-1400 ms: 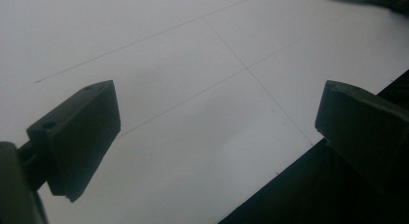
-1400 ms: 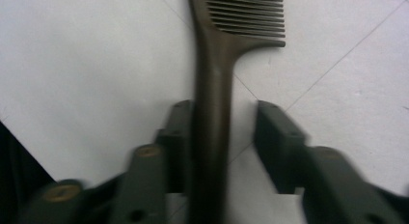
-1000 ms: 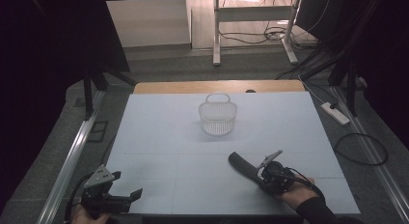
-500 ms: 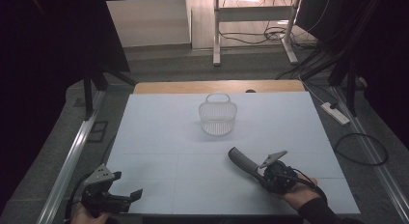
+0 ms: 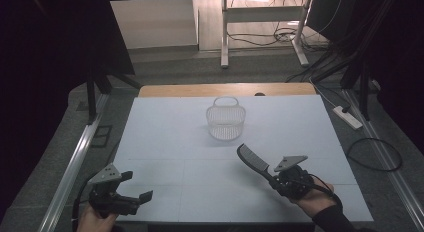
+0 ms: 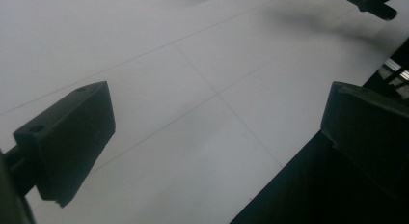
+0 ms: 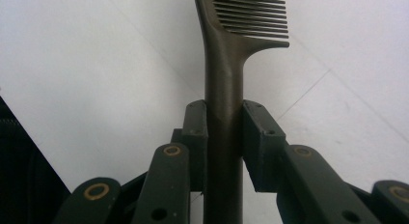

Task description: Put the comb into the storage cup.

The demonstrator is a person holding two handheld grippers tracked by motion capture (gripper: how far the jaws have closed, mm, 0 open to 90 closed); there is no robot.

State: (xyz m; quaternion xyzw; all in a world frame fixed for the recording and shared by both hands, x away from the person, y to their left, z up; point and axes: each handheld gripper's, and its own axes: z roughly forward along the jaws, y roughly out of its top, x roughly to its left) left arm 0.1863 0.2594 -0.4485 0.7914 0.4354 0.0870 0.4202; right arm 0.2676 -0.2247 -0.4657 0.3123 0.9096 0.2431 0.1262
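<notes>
White table [image 5: 170,142], wooden strip along its far edge; taken as the landmark for all entries below. Item one: dark comb [image 5: 253,160], held up off the table over its near right part, handle clamped in the right gripper [image 5: 280,180], toothed end pointing away toward the middle of the table. In the right gripper view the comb [image 7: 225,89] runs straight up between the two black pads, which press against both sides of its handle; teeth project to the right in that view, table surface behind. Item two: right gripper, in the person's right hand [image 5: 312,194] near the table's near right corner, grey three-cornered plate on top, jaws narrow and closed on the comb handle. Item three: left gripper [image 5: 131,188], at the table's near left corner, held in the left hand [image 5: 95,221]; in the left gripper view its jaws stand wide apart with nothing between them, bare table surface beneath. Item four: pale mesh basket [image 5: 226,118] with hoop handle, upright on the table's far middle, well apart from both grippers and from the comb.
</notes>
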